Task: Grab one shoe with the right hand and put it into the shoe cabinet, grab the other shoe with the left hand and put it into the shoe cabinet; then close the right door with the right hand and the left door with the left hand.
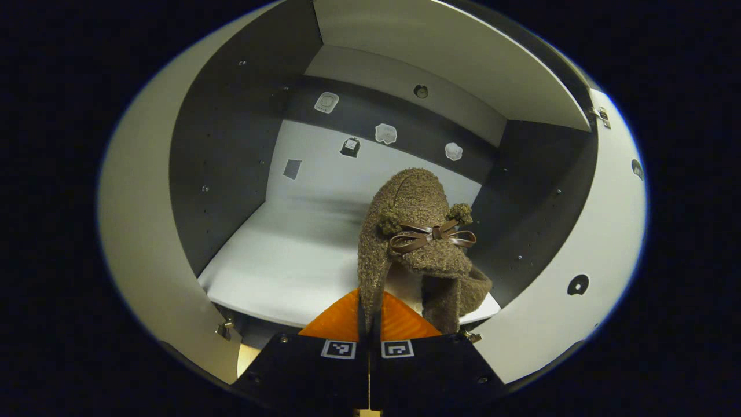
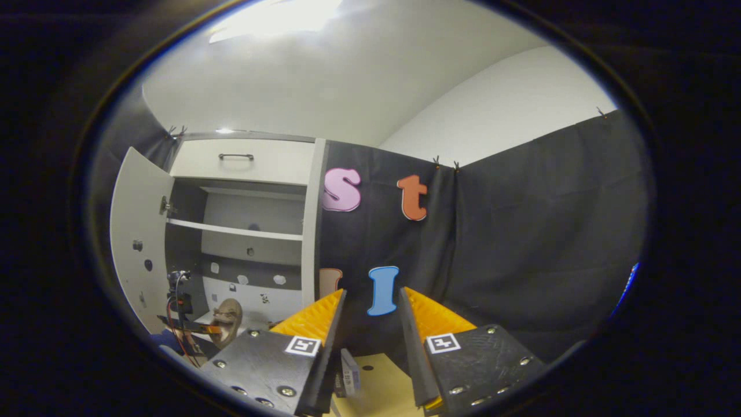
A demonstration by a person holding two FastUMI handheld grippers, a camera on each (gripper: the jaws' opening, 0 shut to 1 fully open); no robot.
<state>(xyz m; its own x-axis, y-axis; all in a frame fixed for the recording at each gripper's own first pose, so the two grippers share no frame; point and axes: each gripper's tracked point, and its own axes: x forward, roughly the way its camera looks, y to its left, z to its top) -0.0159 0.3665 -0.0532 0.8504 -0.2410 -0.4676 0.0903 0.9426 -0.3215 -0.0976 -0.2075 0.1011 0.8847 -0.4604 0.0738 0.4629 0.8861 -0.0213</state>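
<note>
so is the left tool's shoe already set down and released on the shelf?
No. In the left gripper view the left tool is shut on the shoe, pinching its fuzzy edge over the cabinet shelf.

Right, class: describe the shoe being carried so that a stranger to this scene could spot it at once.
Start at the open shoe cabinet with its pale shelf. In front of that shelf the left gripper pinches a shoe by its edge. It is brown and fuzzy, with a thin leather bow and two pompoms on top.
</note>
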